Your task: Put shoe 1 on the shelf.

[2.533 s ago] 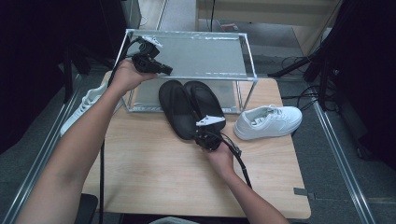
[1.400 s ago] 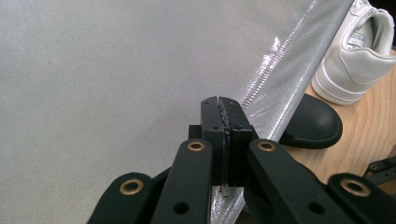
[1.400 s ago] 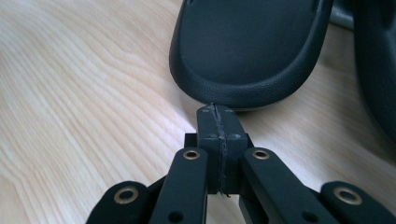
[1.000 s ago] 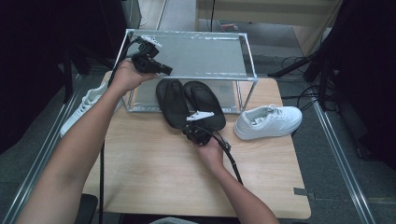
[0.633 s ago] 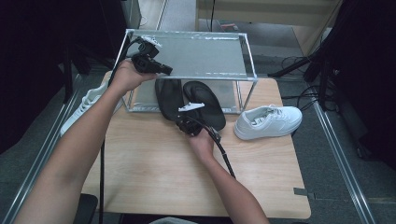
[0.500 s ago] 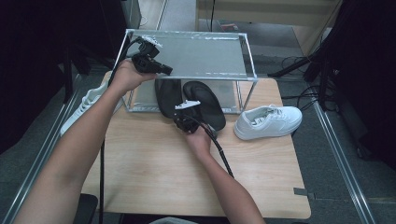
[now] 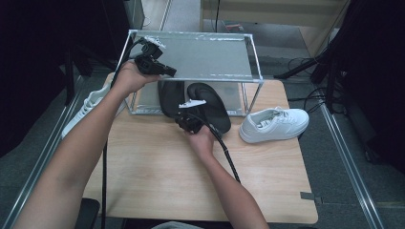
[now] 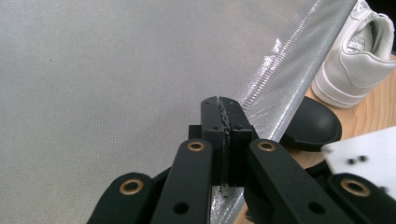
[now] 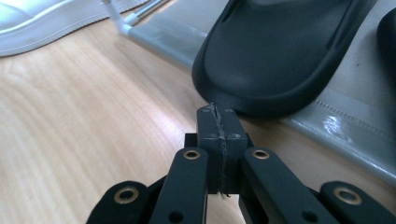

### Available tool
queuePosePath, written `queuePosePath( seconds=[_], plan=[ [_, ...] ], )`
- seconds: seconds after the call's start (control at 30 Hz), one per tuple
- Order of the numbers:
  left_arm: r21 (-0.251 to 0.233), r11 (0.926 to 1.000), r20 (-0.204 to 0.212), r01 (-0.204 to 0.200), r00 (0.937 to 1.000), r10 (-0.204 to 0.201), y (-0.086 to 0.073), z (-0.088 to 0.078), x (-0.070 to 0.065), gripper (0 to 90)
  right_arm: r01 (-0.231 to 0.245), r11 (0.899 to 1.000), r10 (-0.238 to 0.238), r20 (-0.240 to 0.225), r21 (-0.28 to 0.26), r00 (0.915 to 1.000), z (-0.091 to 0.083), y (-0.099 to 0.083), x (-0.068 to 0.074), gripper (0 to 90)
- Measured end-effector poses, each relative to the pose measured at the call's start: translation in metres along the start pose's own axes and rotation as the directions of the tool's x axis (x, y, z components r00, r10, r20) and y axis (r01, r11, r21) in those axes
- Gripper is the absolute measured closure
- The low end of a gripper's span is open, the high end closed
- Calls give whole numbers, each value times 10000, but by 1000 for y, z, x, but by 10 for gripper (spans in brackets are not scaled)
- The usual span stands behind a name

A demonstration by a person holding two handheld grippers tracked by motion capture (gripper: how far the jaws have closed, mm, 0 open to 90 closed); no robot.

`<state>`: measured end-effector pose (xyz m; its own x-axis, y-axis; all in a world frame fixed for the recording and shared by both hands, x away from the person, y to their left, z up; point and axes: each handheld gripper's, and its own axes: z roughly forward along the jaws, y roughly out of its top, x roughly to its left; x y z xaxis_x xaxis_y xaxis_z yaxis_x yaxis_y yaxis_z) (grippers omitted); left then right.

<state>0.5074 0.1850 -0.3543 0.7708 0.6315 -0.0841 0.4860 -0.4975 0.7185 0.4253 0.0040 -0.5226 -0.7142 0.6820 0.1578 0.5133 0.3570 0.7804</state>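
A metal-framed shoe rack (image 7: 254, 62) with a grey fabric top shelf (image 8: 116, 70) stands at the table's back. Two black slippers lie on its lower shelf (image 9: 336, 126), heels sticking out toward me. My right gripper (image 7: 179, 123) is shut and empty, its tips (image 9: 218, 112) right at the heel rim of the left slipper (image 7: 169, 98) (image 9: 280, 51). The right slipper (image 7: 212, 107) (image 9: 387, 32) lies beside it. My left gripper (image 7: 169, 72) (image 8: 219, 105) is shut and empty, hovering over the top shelf's front left part.
A white sneaker (image 7: 274, 125) (image 8: 359, 56) lies on the wooden table (image 7: 157, 181) right of the rack. Another white sneaker (image 7: 88, 107) (image 9: 46, 18) lies at the table's left edge. Cables trail from both grippers.
My right gripper has moved left, from the right slipper's heel to the left slipper's heel. The left slipper seems to sit a little deeper in the rack. The left gripper has stayed put.
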Motion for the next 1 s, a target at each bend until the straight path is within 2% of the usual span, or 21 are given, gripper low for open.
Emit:
queuePosePath(
  seconds=[0.17,0.27,0.43,0.5,0.7,0.83,1.0],
  plan=[
    [-36,10000,-54,-1,10000,1,0,0,0,900,-60,10000,60,-194,-15,9998,-24,-13,0,900],
    [-45,10000,-129,30,9999,-31,0,1,0,900,62,10000,-62,-157,-57,9999,-39,-21,-2,900],
    [-2,10000,-194,6,9998,-6,1,1,-1,900,87,9999,-88,-127,-100,9999,-65,-34,-11,900],
    [-1,10000,-159,29,9999,-29,1,1,-1,900,-52,9996,48,-167,-265,9998,-75,-39,-16,900],
    [-58,10000,-194,67,9998,-68,0,1,-1,900,-60,9995,66,169,-306,9998,-102,-52,-29,900],
    [-45,10000,-230,42,9997,-43,0,1,-2,900,-264,9991,269,148,-326,9995,-117,-62,-36,900],
    [-52,10000,-237,37,9997,-38,0,2,-2,900,-142,9996,156,578,-234,9982,-136,-77,-42,900]
  ],
)
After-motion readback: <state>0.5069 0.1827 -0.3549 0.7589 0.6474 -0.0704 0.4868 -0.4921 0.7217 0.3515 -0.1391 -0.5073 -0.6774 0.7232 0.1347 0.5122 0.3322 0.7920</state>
